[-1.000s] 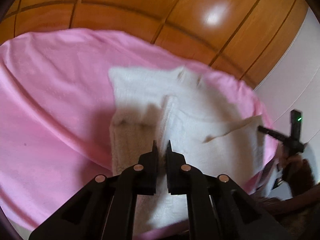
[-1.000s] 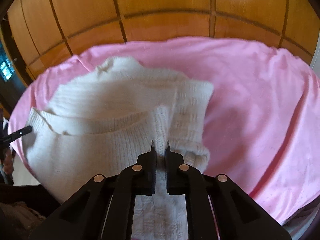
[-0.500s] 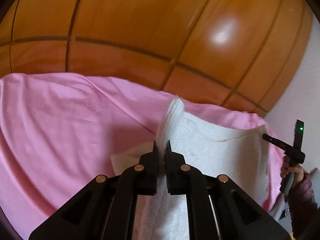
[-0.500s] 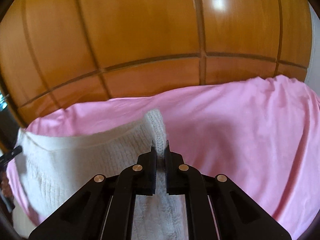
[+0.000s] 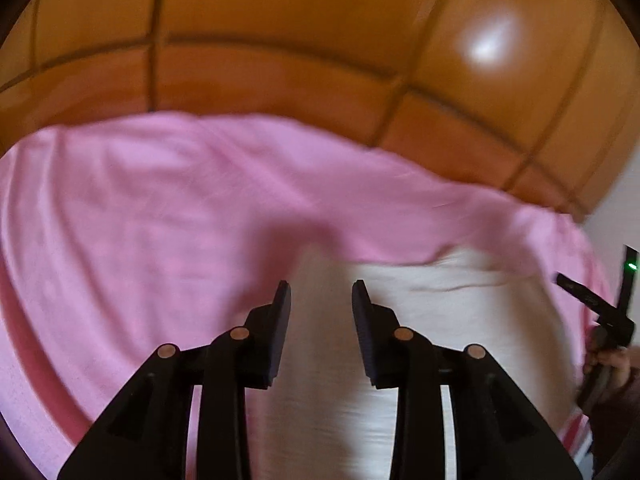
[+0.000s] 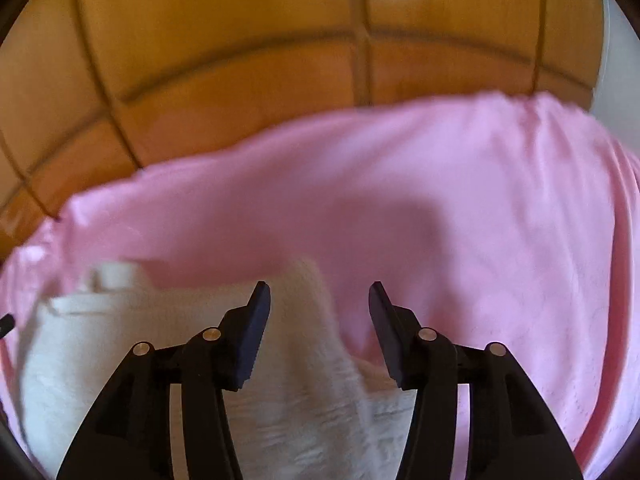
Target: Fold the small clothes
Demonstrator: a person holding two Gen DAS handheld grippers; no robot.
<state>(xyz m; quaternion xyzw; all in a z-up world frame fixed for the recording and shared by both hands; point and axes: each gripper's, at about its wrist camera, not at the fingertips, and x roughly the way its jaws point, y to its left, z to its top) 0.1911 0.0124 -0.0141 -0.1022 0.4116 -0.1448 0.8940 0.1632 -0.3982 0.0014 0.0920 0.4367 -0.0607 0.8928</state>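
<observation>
A small cream knitted sweater [image 5: 440, 320] lies folded on the pink sheet [image 5: 160, 220]. My left gripper [image 5: 321, 292] is open just above its left far corner, holding nothing. In the right wrist view the sweater [image 6: 160, 340] lies below and to the left, and my right gripper [image 6: 319, 294] is open over its right far corner, holding nothing. The right gripper also shows at the right edge of the left wrist view [image 5: 600, 312], held in a hand. Both views are blurred.
The pink sheet [image 6: 480, 220] covers the whole surface. Orange wooden panelling [image 5: 320, 40] rises right behind its far edge, also in the right wrist view [image 6: 280, 60]. A white wall [image 5: 616, 208] stands at the right.
Both grippers carried the sweater's near edge up and over to the far side, then opened and let it go. The sweater now lies folded flat.
</observation>
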